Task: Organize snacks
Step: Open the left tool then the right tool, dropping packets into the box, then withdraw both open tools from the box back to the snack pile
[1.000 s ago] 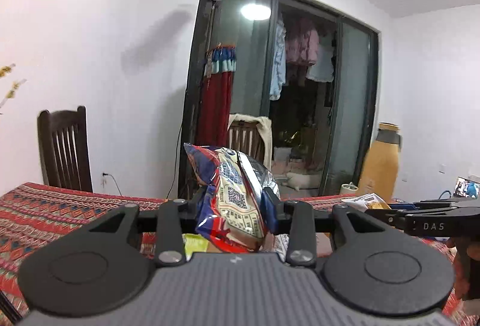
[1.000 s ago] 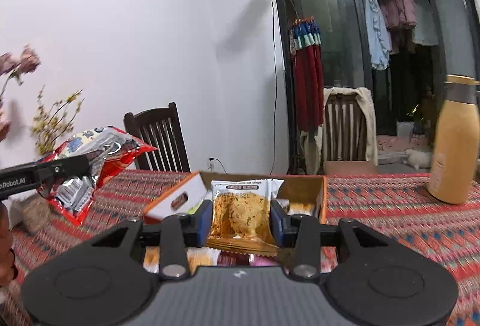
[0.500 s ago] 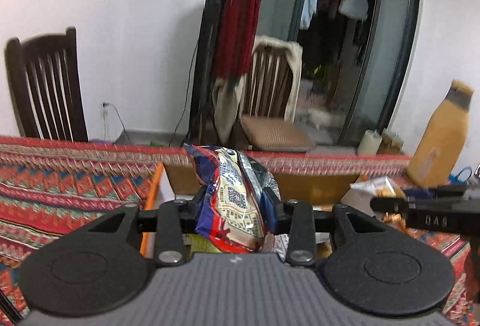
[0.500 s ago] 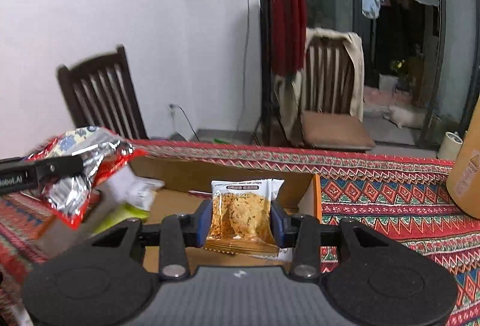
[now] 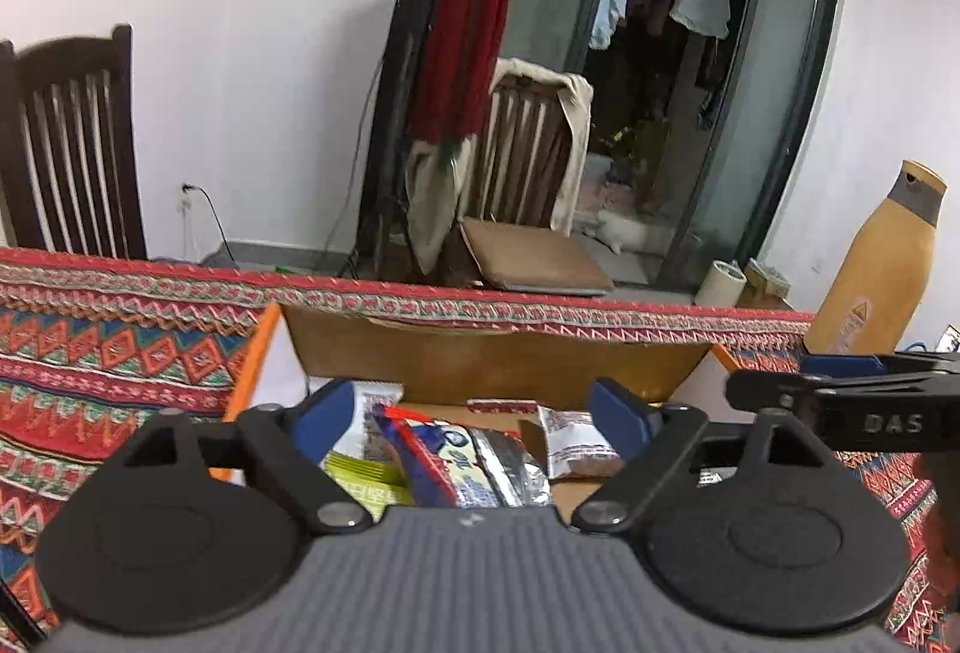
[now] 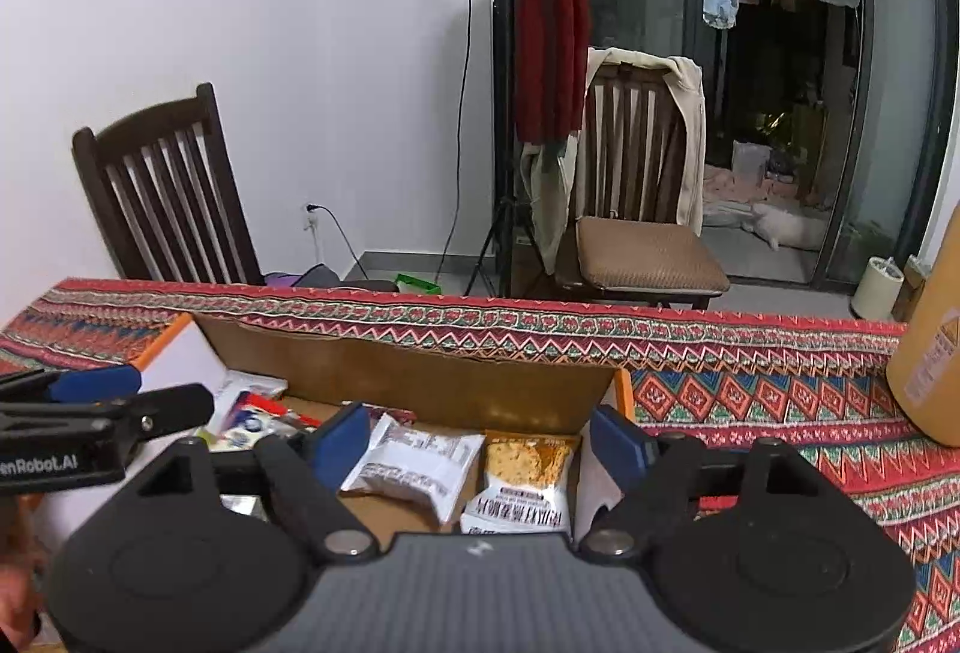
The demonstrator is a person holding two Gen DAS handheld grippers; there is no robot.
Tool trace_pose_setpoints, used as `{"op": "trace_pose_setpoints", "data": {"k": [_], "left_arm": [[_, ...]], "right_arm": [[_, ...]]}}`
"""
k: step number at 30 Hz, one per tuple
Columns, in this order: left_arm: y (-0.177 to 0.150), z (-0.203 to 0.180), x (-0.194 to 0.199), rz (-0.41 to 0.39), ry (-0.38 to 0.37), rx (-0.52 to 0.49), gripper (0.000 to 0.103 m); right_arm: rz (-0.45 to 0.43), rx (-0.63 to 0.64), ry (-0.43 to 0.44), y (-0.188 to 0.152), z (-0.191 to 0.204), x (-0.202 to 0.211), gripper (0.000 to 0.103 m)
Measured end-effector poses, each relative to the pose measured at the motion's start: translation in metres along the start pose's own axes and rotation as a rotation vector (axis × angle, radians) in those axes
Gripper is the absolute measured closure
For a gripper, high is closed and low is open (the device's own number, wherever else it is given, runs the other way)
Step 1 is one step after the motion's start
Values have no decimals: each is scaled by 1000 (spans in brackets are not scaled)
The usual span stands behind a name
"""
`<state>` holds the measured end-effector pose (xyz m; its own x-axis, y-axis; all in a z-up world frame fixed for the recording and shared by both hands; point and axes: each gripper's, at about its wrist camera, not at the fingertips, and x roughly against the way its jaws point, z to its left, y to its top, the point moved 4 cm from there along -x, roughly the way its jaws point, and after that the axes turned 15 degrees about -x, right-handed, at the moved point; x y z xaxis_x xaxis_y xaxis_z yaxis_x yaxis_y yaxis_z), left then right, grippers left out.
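Observation:
An open cardboard box sits on the patterned tablecloth and holds several snack packets. My left gripper is open above the box, with the red, blue and silver chip bag lying in the box below it. My right gripper is open above the box, over the orange cracker packet and a white packet. Each gripper shows at the edge of the other's view.
A tall tan bottle stands on the table right of the box and also shows in the right wrist view. Two wooden chairs stand behind the table's far edge. The tablecloth spreads to both sides of the box.
Both grippers have opened and let go of their packets. The chip bag and the cracker packet now lie in the box. Both views have tilted down toward the box.

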<state>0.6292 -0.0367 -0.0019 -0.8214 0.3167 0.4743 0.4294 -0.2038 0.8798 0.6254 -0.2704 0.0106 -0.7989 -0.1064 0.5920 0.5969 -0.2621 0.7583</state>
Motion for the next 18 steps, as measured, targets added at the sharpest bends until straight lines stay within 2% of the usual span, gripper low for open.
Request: {"op": "trace_pose_setpoints", "data": {"k": [10, 18], "left_arm": [[17, -9, 65, -81, 52, -14, 7], [2, -36, 162, -208, 124, -94, 0]], "right_arm": [[-47, -16, 4, -2, -10, 49, 18], [-122, -11, 27, -32, -15, 124, 9]]}}
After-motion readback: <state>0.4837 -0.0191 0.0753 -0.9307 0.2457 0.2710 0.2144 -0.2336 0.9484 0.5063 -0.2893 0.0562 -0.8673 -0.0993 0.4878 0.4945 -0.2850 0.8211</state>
